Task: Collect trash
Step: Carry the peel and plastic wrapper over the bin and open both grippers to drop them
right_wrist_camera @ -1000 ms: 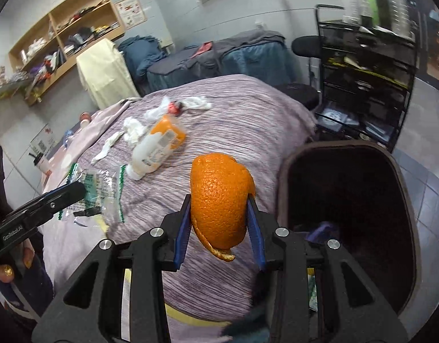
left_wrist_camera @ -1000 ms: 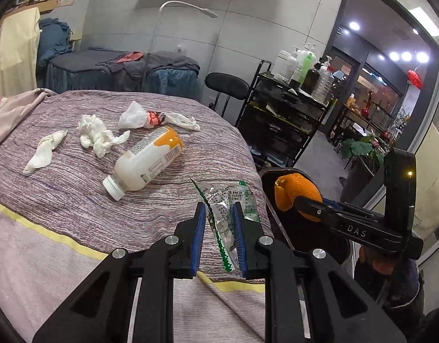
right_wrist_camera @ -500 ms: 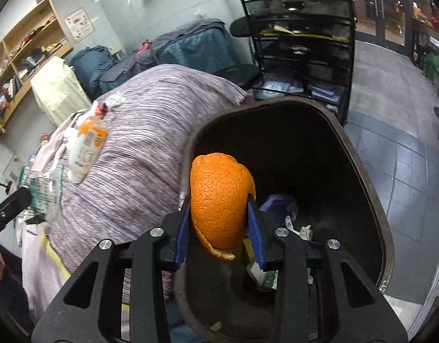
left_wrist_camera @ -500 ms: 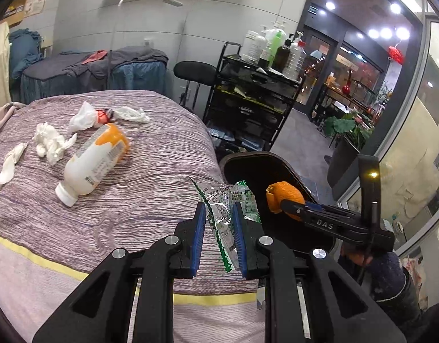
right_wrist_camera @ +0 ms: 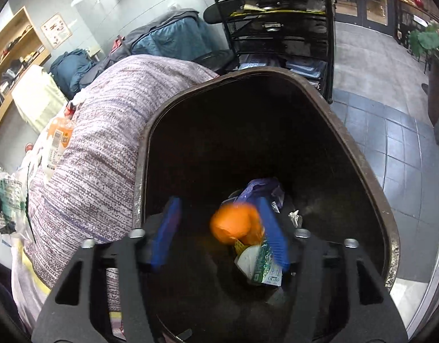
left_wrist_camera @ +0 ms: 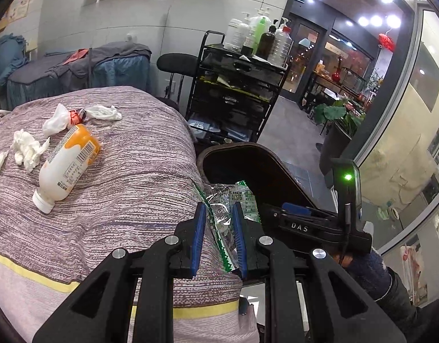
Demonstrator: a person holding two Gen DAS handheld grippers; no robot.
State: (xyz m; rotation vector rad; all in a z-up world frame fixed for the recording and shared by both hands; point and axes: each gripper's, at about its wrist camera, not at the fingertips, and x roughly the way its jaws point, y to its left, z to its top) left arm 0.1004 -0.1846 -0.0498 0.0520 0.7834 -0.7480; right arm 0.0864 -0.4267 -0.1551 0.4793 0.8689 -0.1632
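Note:
My right gripper (right_wrist_camera: 219,228) is open over the dark trash bin (right_wrist_camera: 362,154). The orange peel (right_wrist_camera: 233,225) is blurred, loose between the fingers and falling into the bin, above other trash (right_wrist_camera: 262,265) at the bottom. My left gripper (left_wrist_camera: 218,234) is shut on a clear green-edged plastic wrapper (left_wrist_camera: 223,214), held over the bed's edge next to the bin (left_wrist_camera: 248,154). The right gripper shows in the left wrist view (left_wrist_camera: 313,225) over the bin. On the bed lie a white and orange bottle (left_wrist_camera: 66,163) and crumpled tissues (left_wrist_camera: 26,148).
The purple striped bed cover (left_wrist_camera: 119,188) fills the left side. A black cart with bottles (left_wrist_camera: 242,85) and a black stool (left_wrist_camera: 176,64) stand behind the bin. A glass wall (left_wrist_camera: 405,114) is on the right. More tissues and a red scrap (left_wrist_camera: 76,114) lie far on the bed.
My right gripper has opened over the bin and let go of the orange peel, which is dropping in. My left gripper with the wrapper has moved toward the bin.

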